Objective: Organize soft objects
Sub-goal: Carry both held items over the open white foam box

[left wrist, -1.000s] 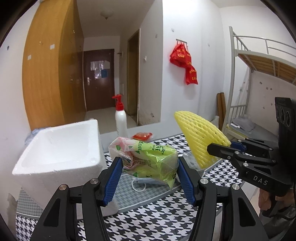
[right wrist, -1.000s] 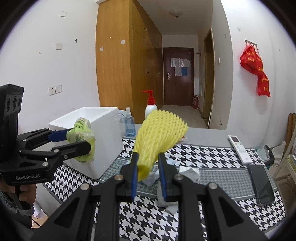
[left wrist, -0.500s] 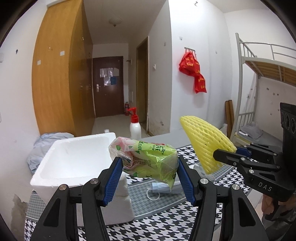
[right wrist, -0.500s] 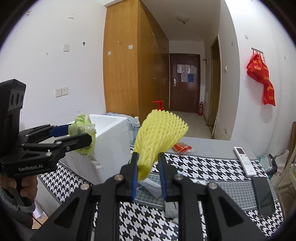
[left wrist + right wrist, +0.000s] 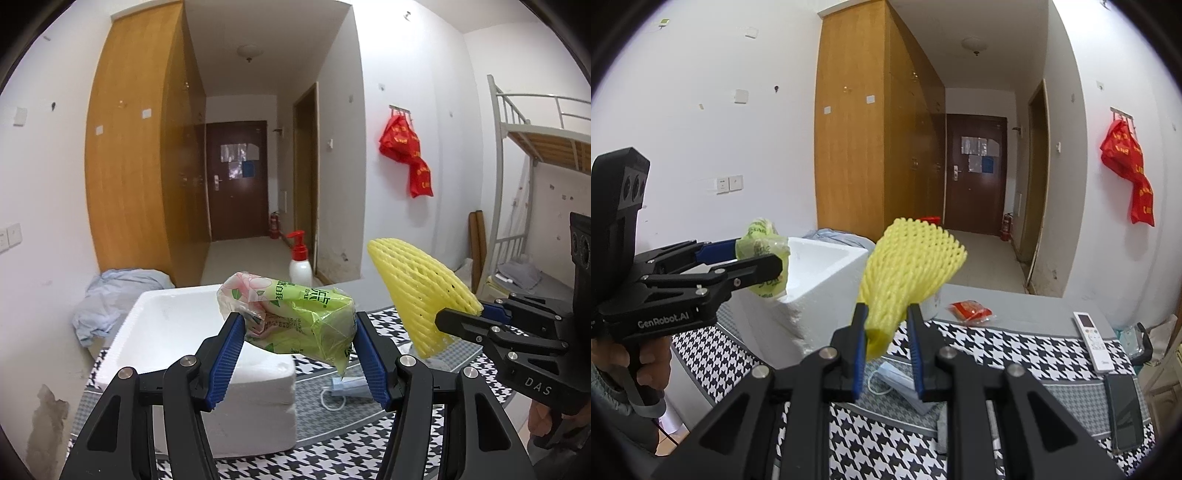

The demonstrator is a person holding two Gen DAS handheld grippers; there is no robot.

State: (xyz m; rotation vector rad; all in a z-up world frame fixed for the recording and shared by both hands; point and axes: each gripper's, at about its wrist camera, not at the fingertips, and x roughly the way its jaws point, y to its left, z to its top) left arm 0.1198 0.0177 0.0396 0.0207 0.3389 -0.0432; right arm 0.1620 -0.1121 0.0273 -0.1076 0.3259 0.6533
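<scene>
2 grippers are raised above a table (image 5: 1027, 343) with a black-and-white houndstooth cloth, each carrying a soft item. The left gripper (image 5: 297, 325) pinches a green plastic-wrapped tissue pack (image 5: 291, 317) between its blue pads, the pack lying crosswise and bulging past both fingers; in the right wrist view only a crumpled end of it shows (image 5: 762, 258), the rest hidden behind the black fingers. The right gripper (image 5: 886, 332) is squeezed on the narrow end of a yellow foam net sleeve (image 5: 910, 262), which fans out wide above the jaws; its lower tip is covered by the pads.

Below and behind the tissue pack sits a white foam box (image 5: 173, 332), open at the top; its floor cannot be seen from either camera, and the left fingers cut off its front wall. A light blue face mask (image 5: 890, 380) lies on the cloth, mostly hidden by the fingers in both views. A red-capped pump bottle (image 5: 300, 258) stands behind the box, its base out of sight. A red packet (image 5: 971, 309), a white remote (image 5: 1092, 341) and a dark phone (image 5: 1124, 413) lie on the table's right side. A hand (image 5: 646, 360) grips the left handle at the frame's edge, partly cut off.
</scene>
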